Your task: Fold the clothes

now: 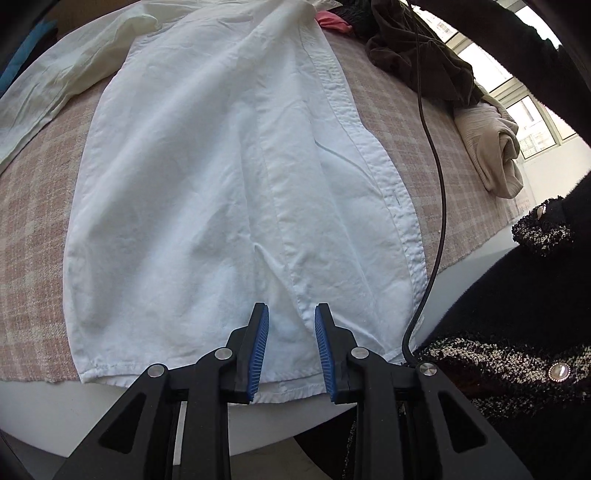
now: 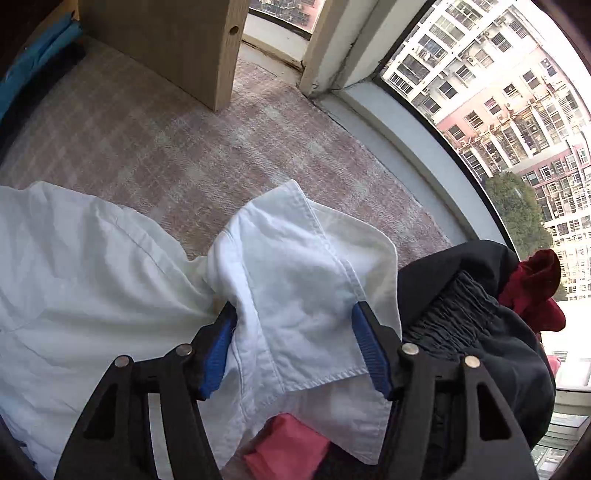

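White cotton shirt [image 1: 236, 177] lies spread lengthwise on the checked pink cloth covering the surface [image 1: 33, 206], hem nearest, collar end far.

Left hand-held gripper [image 1: 291, 314] sits at the hem, jaws spread, blue pads [image 1: 258, 347] straddling the hem fabric near the side slit, nothing pinched yet. Black cable [image 1: 439, 184] runs just beside the button placket on the right edge.

Right hand-held gripper [image 2: 295, 314] is at the collar end, jaws spread wide around the bunched collar [image 2: 295, 266], not closed on it.

Step, as judged: lining up grips at both ends ahead of a fold; shirt is flattened but not folded. Left sleeve [image 1: 55, 85] still lies out to the side.

Next move calls for closing both grippers on a single edge each, then lifting together so the cloth doesn't drag or bunch.

Far: unfolded pile of dark brown garment [image 1: 417, 55], beige knit [image 1: 491, 147], pink item [image 1: 332, 22]; window [image 2: 498, 92] beyond.
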The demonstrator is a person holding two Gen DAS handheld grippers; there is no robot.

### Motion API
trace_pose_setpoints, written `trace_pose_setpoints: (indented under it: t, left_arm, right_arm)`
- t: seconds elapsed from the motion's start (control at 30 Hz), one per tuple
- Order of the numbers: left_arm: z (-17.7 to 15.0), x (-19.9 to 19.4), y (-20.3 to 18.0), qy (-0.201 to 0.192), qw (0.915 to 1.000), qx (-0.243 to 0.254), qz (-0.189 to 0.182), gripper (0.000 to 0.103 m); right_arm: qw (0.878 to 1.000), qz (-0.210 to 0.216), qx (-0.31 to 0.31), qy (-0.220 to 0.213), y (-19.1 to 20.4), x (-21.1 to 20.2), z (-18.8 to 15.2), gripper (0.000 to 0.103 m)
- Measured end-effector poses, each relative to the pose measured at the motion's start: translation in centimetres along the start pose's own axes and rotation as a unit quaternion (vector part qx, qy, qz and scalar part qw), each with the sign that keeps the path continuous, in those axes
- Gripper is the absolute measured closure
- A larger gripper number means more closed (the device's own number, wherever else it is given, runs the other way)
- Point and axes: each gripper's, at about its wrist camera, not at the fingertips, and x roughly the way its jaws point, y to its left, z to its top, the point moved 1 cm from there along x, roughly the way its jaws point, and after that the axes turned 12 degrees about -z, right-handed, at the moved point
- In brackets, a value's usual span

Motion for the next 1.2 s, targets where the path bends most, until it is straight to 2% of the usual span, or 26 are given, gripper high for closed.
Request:
trace_pose_setpoints:
  t: [0.1,0.17,0.2,0.27,0.33,0.43,0.5,0.57,0.67,0.73,0.83,0.9,1.0,1.07,1.2]
  left_arm:
    - [-1.9,-3.7,0.7,-0.050,0.9980,-0.034,0.018,0.078]
    - [-3.6,-6.5,2.0,-0.088,0.9934,-0.064,0.037,0.075]
    - [-4.3,-7.5,2.7,-0.100,0.9909,-0.075,0.050,0.071]
    - [-5.3,-8.6,4.5,-0.109,0.9873,-0.092,0.070,0.071]
    - [-6.2,-9.2,5.8,-0.112,0.9850,-0.102,0.084,0.071]
    - [-5.8,-8.0,6.4,-0.103,0.9874,-0.083,0.087,0.071]
    - [-4.7,-7.1,6.7,-0.087,0.9889,-0.063,0.102,0.070]
    - [-4.1,-6.8,7.4,-0.085,0.9912,-0.054,0.087,0.067]
    - [-3.2,-6.2,8.4,-0.076,0.9951,-0.039,0.049,0.067]
    - [-2.5,-5.7,9.0,-0.061,0.9972,-0.024,0.037,0.067]
    - [-1.8,-5.6,9.9,-0.046,0.9986,-0.007,0.027,0.073]
    - [-1.4,-6.4,10.3,-0.051,0.9985,0.015,0.015,0.073]
    - [-0.4,-7.0,11.4,-0.043,0.9982,0.041,-0.012,0.068]
    - [0.2,-6.5,11.6,-0.017,0.9972,0.069,-0.022,0.068]
    - [0.7,-5.7,11.8,0.015,0.9922,0.118,-0.036,0.069]
  right_arm:
    - [0.998,0.016,0.045,-0.033,-1.0,-3.2,-0.7,0.042]
    - [0.996,0.030,0.020,-0.077,0.9,-7.1,-1.8,0.042]
    - [0.994,0.063,0.002,-0.091,2.4,-8.9,-2.8,0.042]
    - [0.986,0.135,-0.026,-0.098,5.4,-11.7,-5.6,0.042]
    - [0.979,0.185,-0.027,-0.084,8.0,-12.8,-9.2,0.042]
    - [0.965,0.260,-0.006,-0.030,11.0,-12.0,-15.2,0.042]
    - [0.958,0.288,-0.005,0.001,13.6,-11.4,-19.3,0.042]
    - [0.952,0.305,-0.009,0.026,16.3,-11.2,-23.0,0.042]
    - [0.951,0.306,-0.015,0.047,19.5,-11.5,-27.2,0.042]
    - [0.957,0.285,-0.014,0.051,20.8,-11.9,-29.0,0.042]
    - [0.962,0.267,0.021,0.055,21.4,-12.4,-30.6,0.042]
    - [0.963,0.256,0.055,0.059,21.7,-12.9,-31.3,0.042]
    - [0.960,0.249,0.114,0.056,22.3,-14.5,-31.4,0.042]
    - [0.956,0.259,0.132,0.043,23.1,-16.0,-30.5,0.042]
    - [0.961,0.237,0.144,0.000,24.7,-19.3,-26.0,0.042]
